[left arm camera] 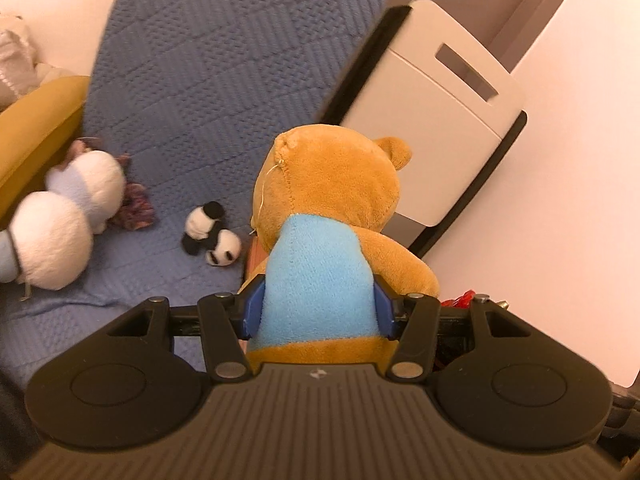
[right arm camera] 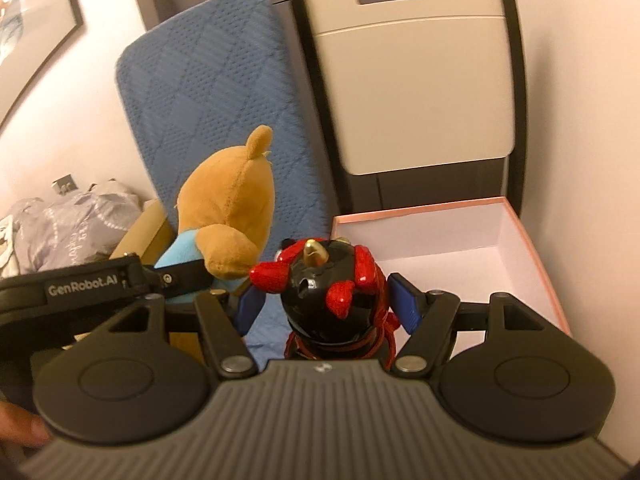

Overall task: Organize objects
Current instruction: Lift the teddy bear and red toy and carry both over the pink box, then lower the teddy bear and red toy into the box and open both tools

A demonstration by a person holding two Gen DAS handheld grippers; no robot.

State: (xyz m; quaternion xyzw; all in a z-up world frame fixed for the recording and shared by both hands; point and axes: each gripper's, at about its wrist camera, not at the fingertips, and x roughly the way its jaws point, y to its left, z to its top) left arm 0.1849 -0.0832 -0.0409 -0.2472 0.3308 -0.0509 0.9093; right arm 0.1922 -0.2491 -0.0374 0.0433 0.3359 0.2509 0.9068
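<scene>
Far to the left of our left tongs (left arm camera: 316,304), a big white-and-pale-blue plush toy (left arm camera: 64,216) lies on the blue knitted blanket (left arm camera: 192,92) against a mustard-yellow cushion (left arm camera: 36,128). Nearer, still left of and beyond the blue pads, a small black-and-white plush panda (left arm camera: 212,236) rests on its side on the same blanket.

Our left tongs stand about half open, and both blue pads press into the sides of a tan plush bear in a light-blue knitted top (left arm camera: 320,240). We have it by the torso, its back toward us and its head upright beyond the fingertips, off the blanket. Beyond it and to the right stands a white-and-black panelled unit with a slot handle (left arm camera: 436,116).

In the right wrist view the left tongs (right arm camera: 176,280) and the bear (right arm camera: 228,208) are just left of our right tongs (right arm camera: 332,304). These are a little over half open. Between the pads sits a glossy black toy figure with red spikes and a gold horn (right arm camera: 332,292); the right pad touches its red side, but we cannot tell whether the left pad does. Beyond and to the right of these tongs an open pink-rimmed cardboard box with a white inside (right arm camera: 460,248) stands close by.
</scene>
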